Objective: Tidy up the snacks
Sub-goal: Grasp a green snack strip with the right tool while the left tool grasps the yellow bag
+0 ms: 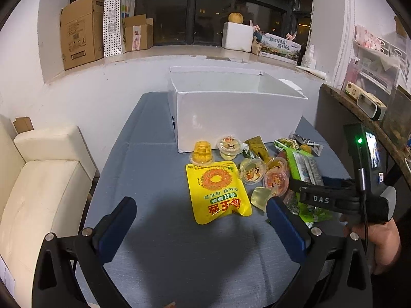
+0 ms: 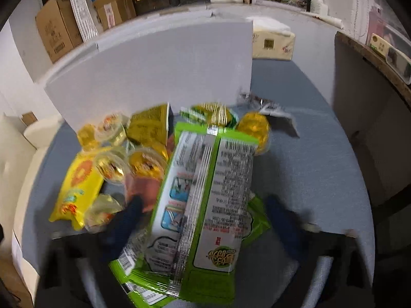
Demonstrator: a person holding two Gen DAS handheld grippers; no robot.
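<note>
A heap of snacks lies on the blue-grey table point(image 1: 154, 179) in front of an open white box point(image 1: 231, 118). It holds a yellow bag point(image 1: 218, 192), several jelly cups point(image 1: 230, 146) and green packets point(image 1: 305, 169). My left gripper point(image 1: 200, 218) hovers open over the near end of the yellow bag, touching nothing. My right gripper point(image 1: 295, 190) comes in from the right, held by a hand point(image 1: 380, 243). In the blurred right wrist view the right gripper point(image 2: 205, 208) straddles a green packet point(image 2: 205, 205) lying label-side up. Its dark fingers point(image 2: 131, 210) stand apart from the packet's edges.
A cream sofa point(image 1: 38, 192) borders the table on the left, and a wooden shelf point(image 1: 359, 102) with clutter on the right. Cardboard boxes point(image 1: 79, 33) stand on the windowsill. A tissue pack point(image 2: 272, 43) sits behind the white box point(image 2: 154, 64).
</note>
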